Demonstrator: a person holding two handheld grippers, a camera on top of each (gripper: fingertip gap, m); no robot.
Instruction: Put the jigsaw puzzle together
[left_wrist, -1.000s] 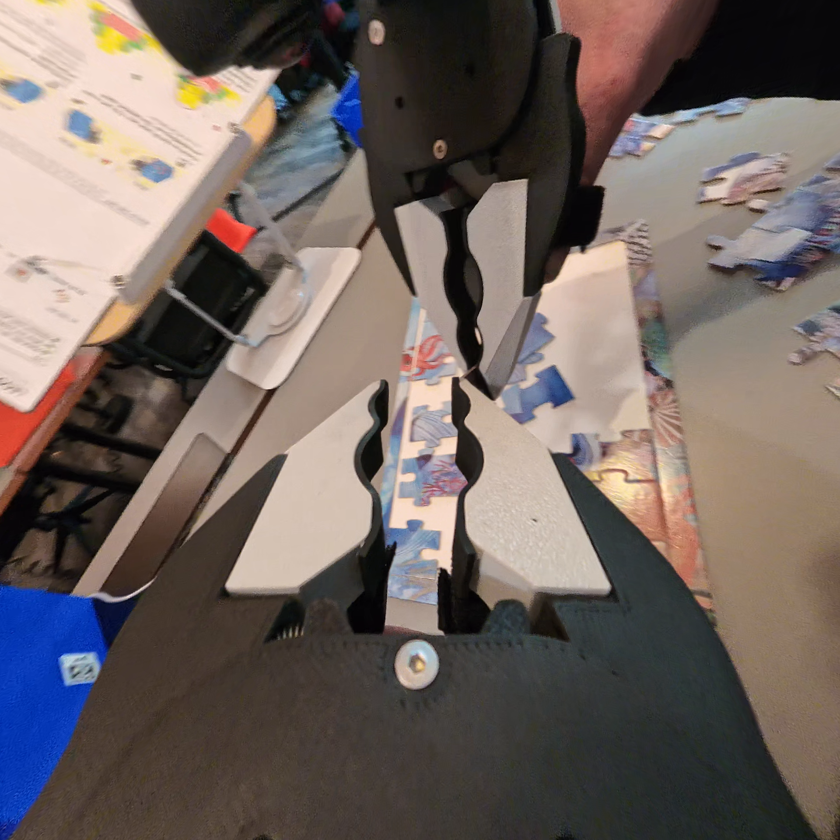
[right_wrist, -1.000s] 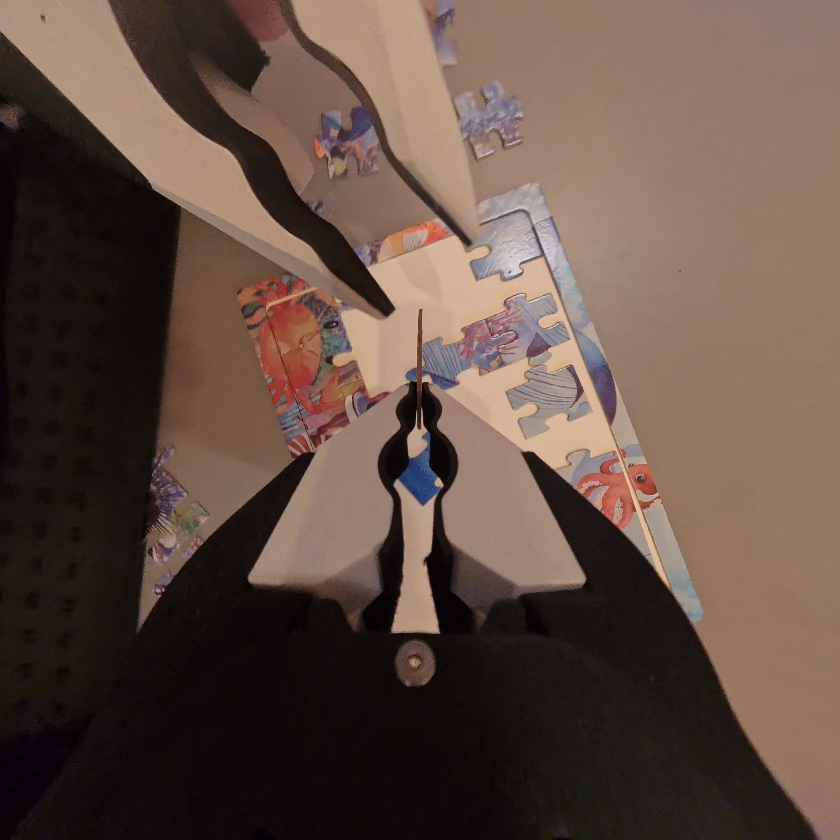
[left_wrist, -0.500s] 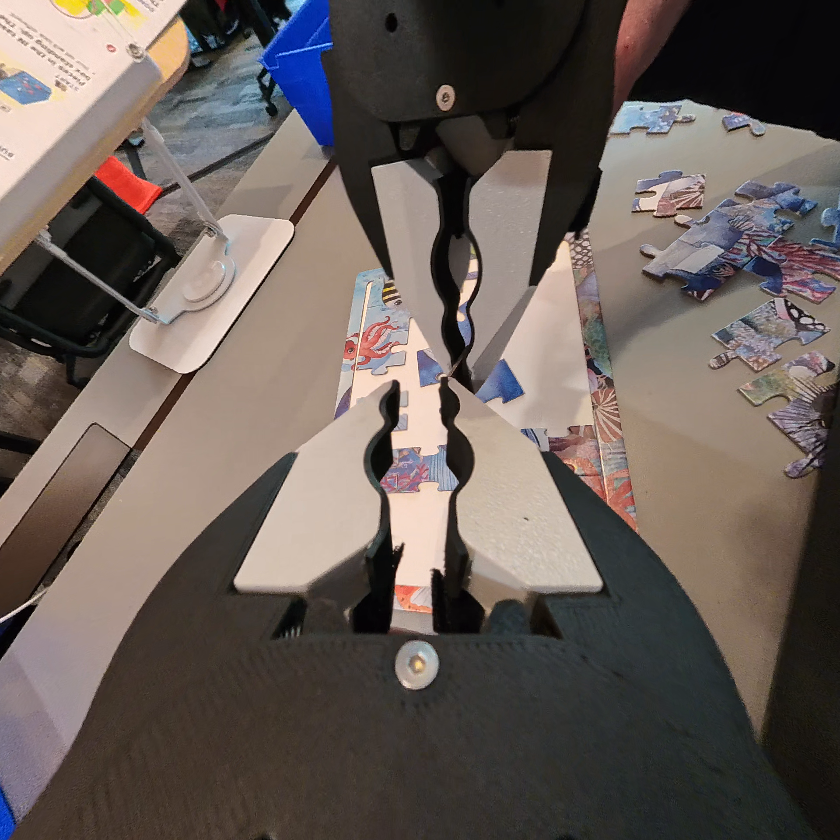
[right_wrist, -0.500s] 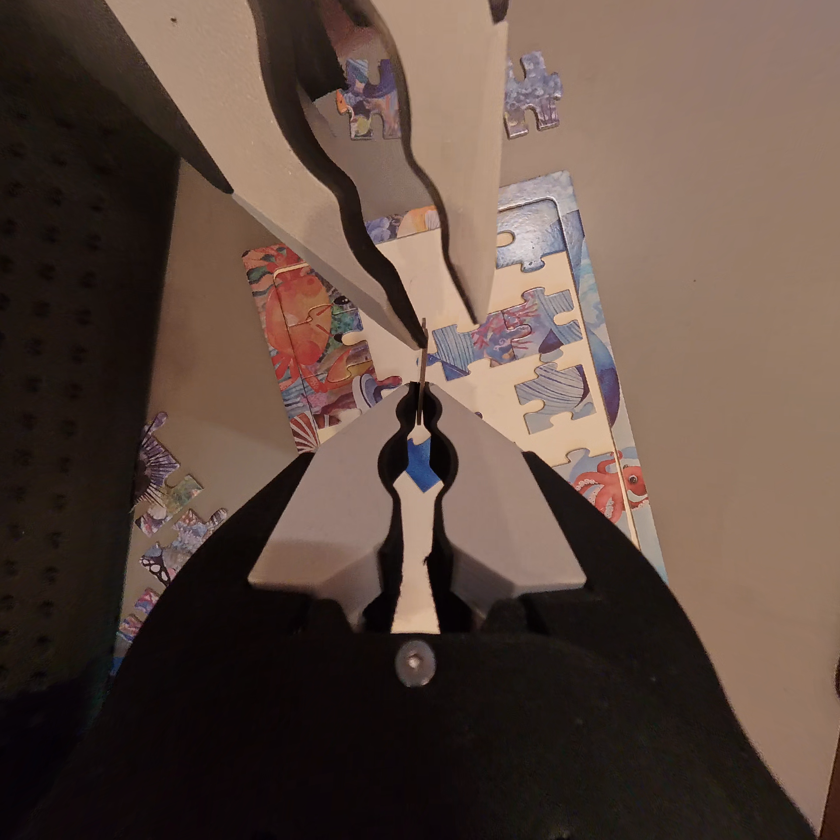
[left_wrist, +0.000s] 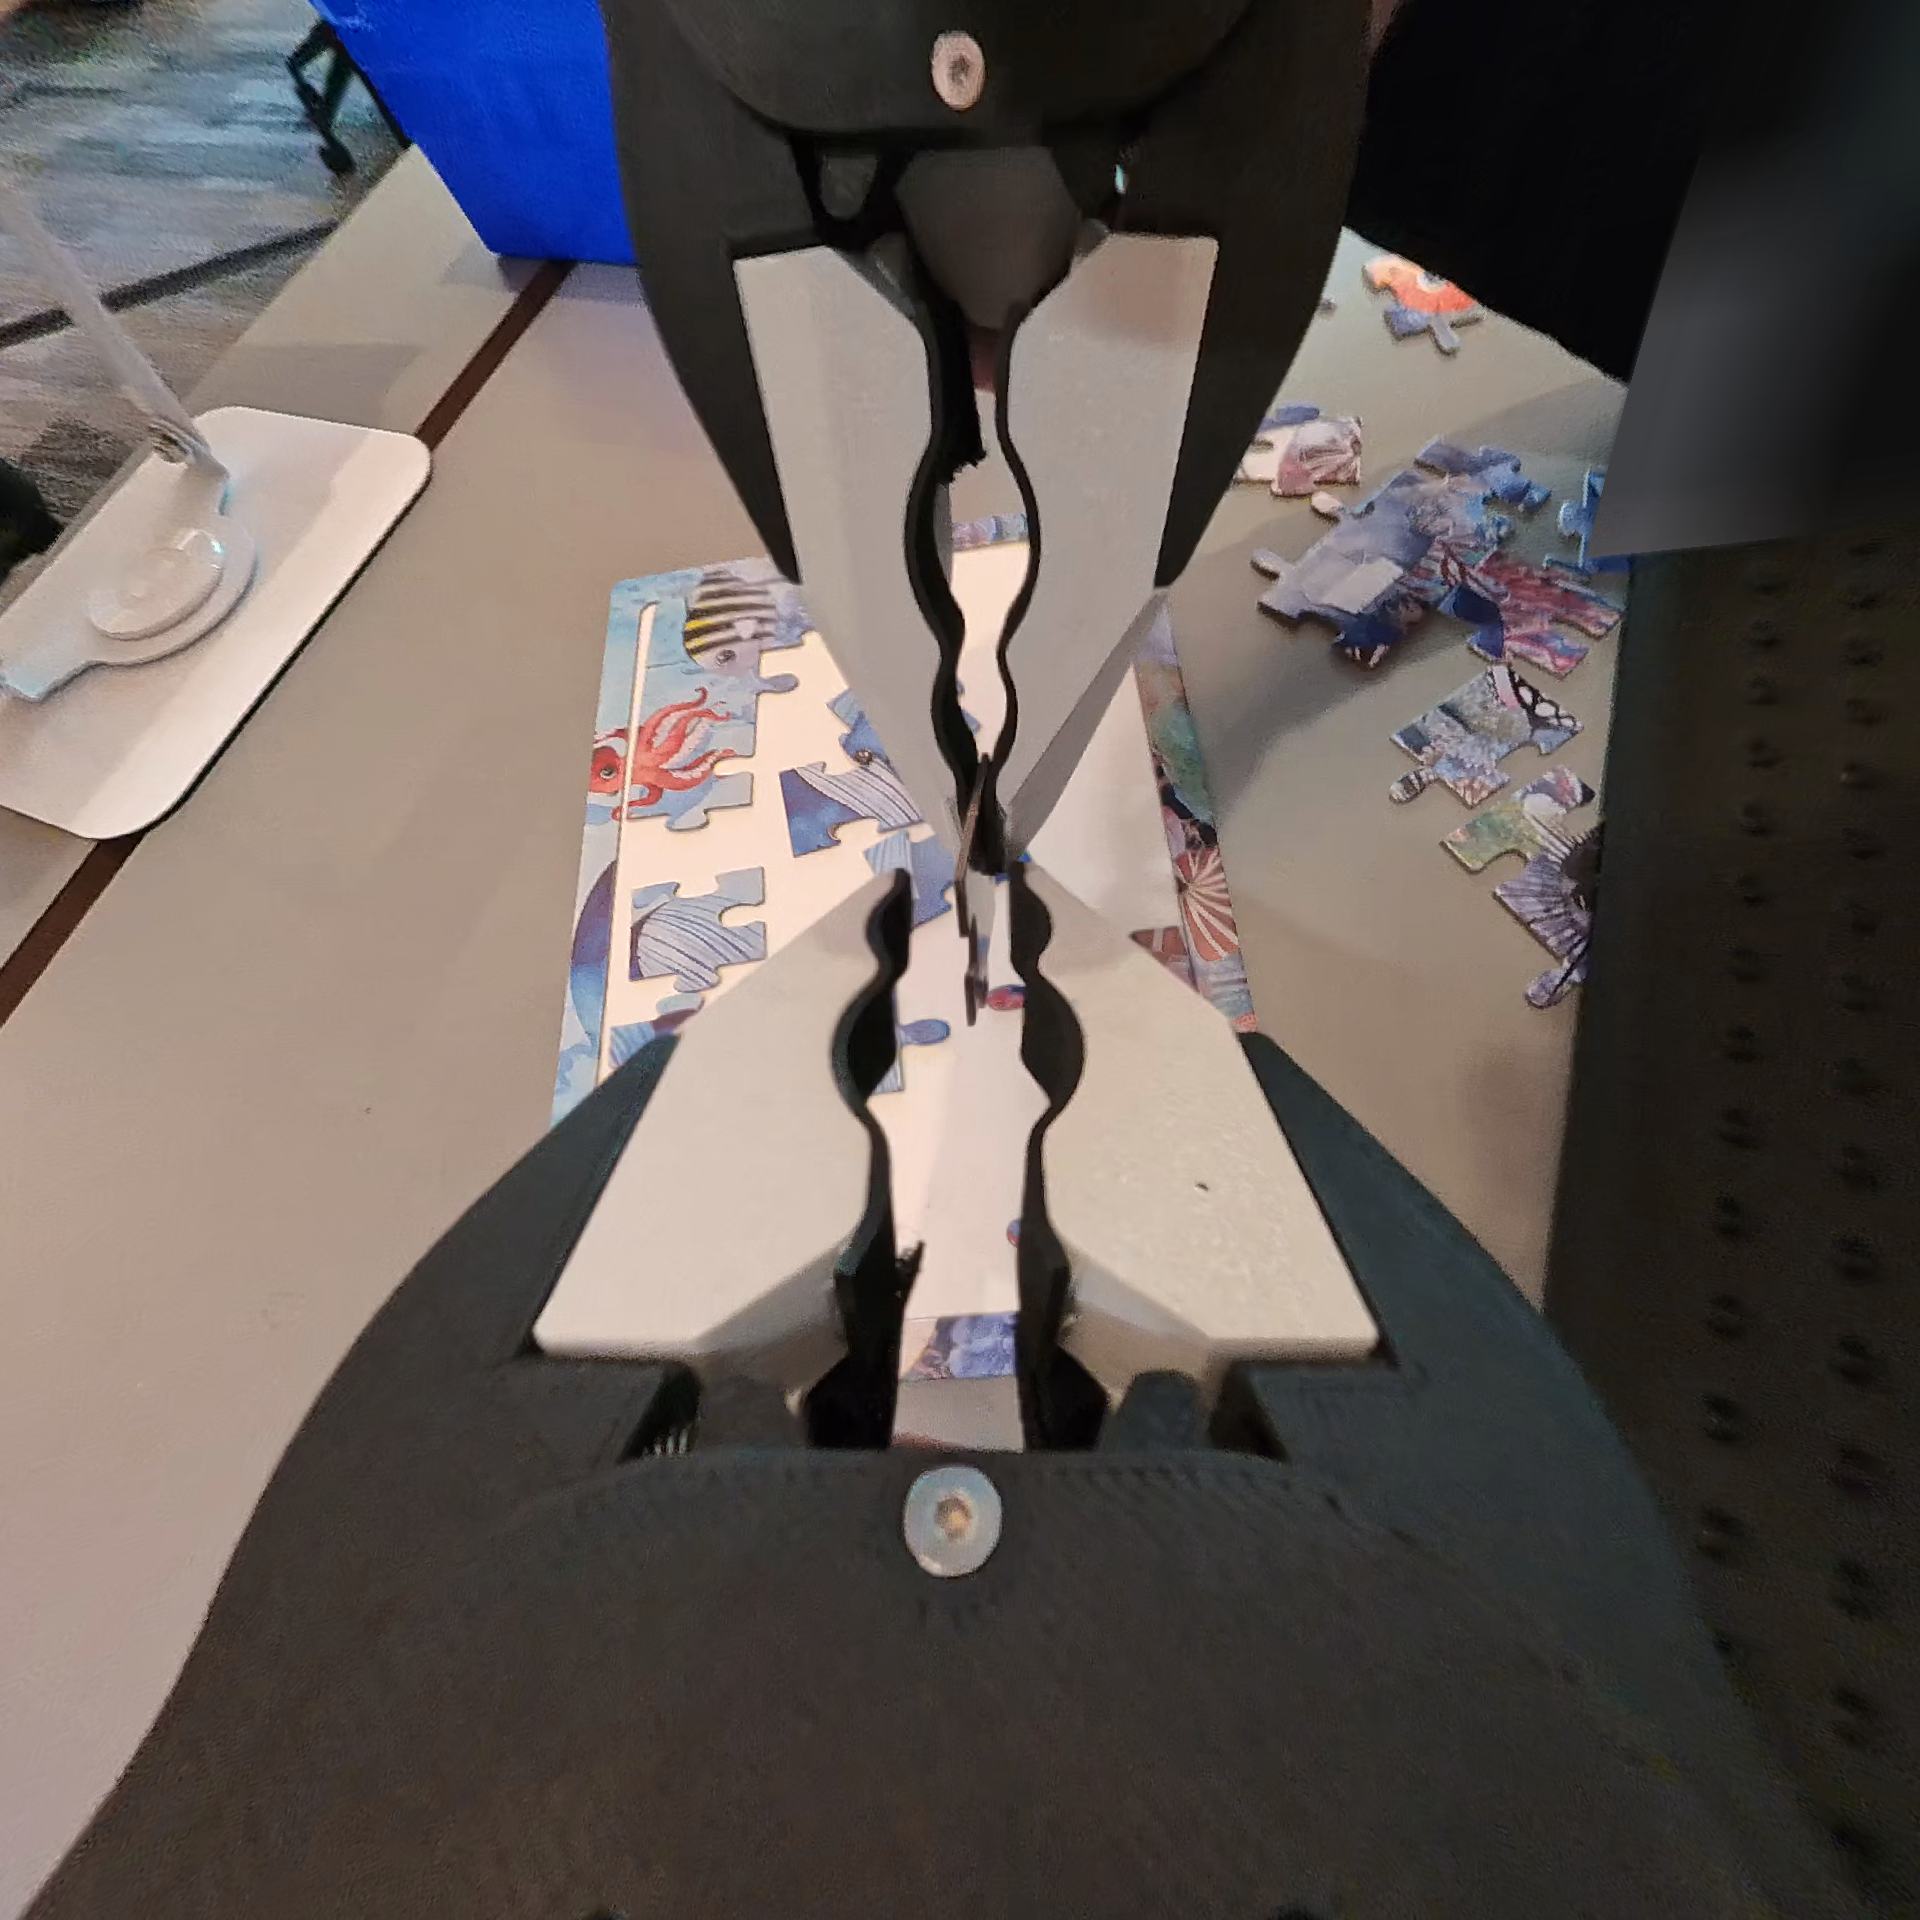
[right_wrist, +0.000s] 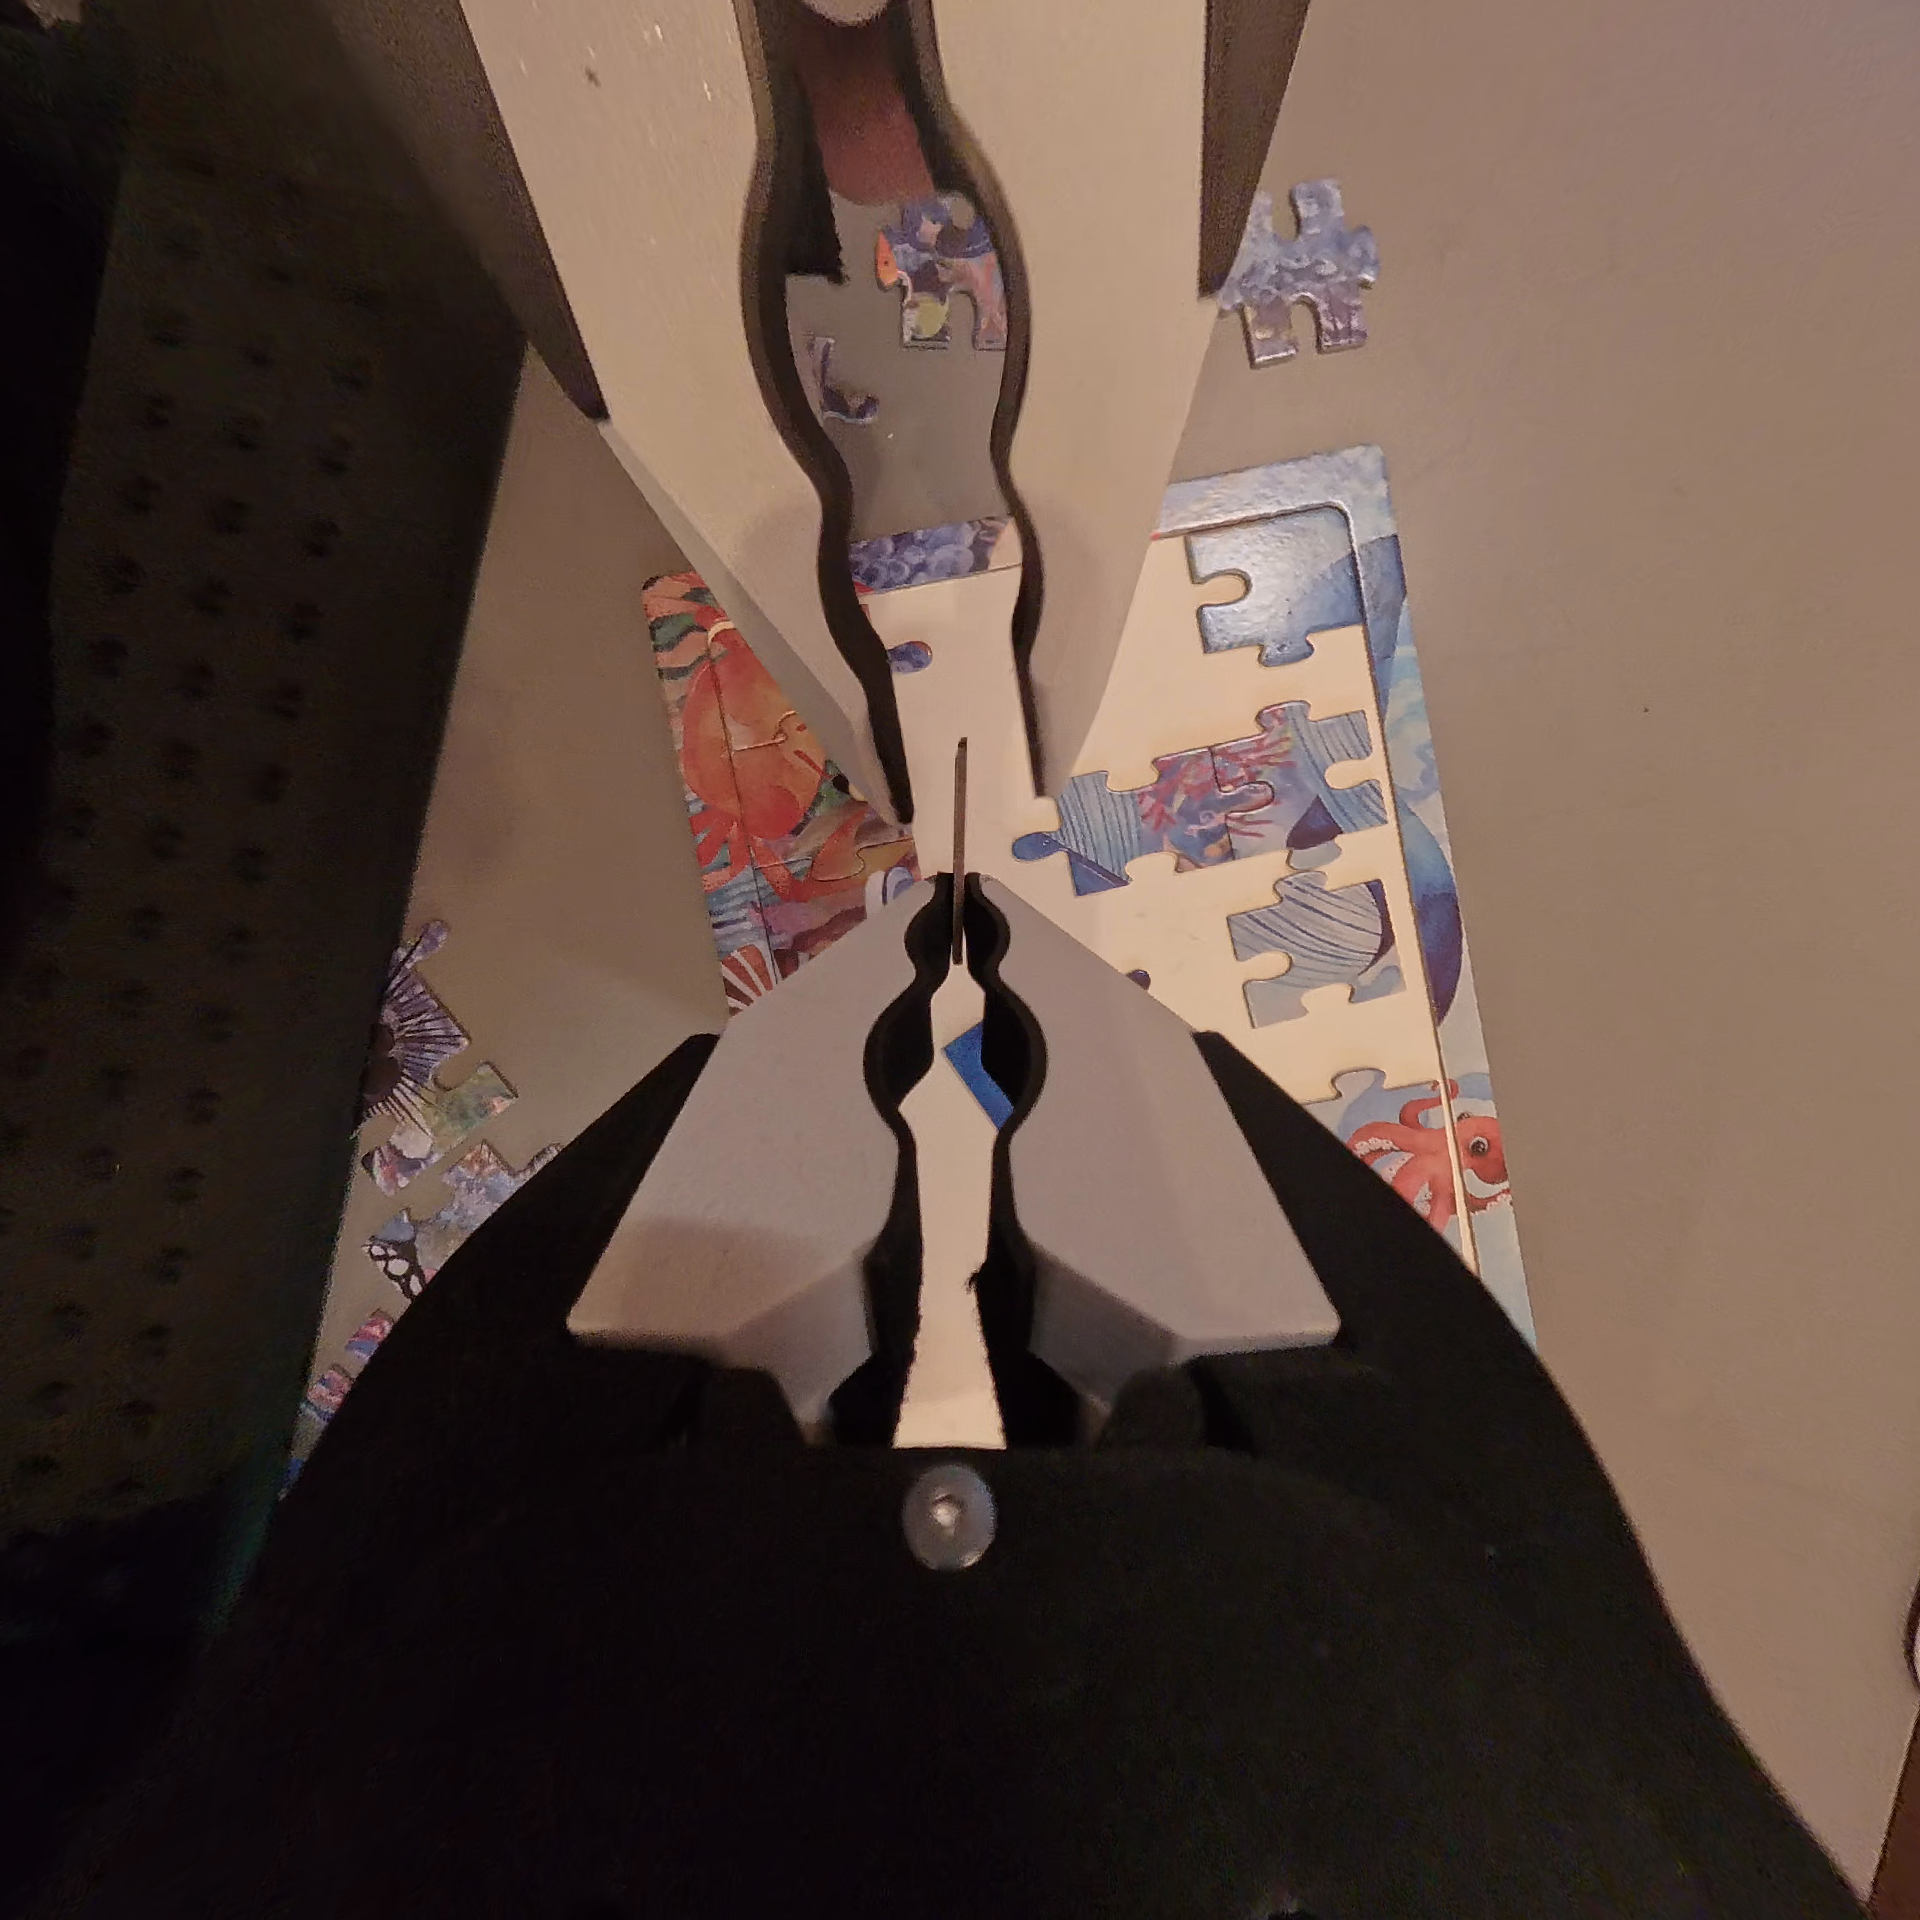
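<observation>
The puzzle board (left_wrist: 613, 935) lies flat on the grey table (left_wrist: 312, 935), a pale tray with a printed sea-life border and only some pieces seated in it — a striped fish (left_wrist: 727, 634) and a red octopus (left_wrist: 665, 753) along one edge, a few blue striped pieces (left_wrist: 696, 930) loose in the middle. In the right wrist view an orange crab section (right_wrist: 748, 769) fills the board's other long side.

Above the board the two grippers meet tip to tip. The right gripper (right_wrist: 958, 883) has its fingers pinched on a single piece (right_wrist: 958, 821), held on edge so that only its thin dark side shows, standing out past the tips. The left gripper (left_wrist: 956, 883) faces it with a clear gap between its fingers; the piece's free end (left_wrist: 977, 914) hangs in that gap, close to one finger, and whether it touches it I cannot tell. The left gripper grips nothing.

More loose pieces (left_wrist: 1455, 592) are scattered on the table to one side of the board — a cluster of blue and purple ones near a dark perforated panel (left_wrist: 1745, 1039). Two further pieces (right_wrist: 1304, 281) lie past the board's end in the right wrist view. A white stand base (left_wrist: 208, 623) sits on the table's far edge, with a blue bin (left_wrist: 499, 125) behind it.
</observation>
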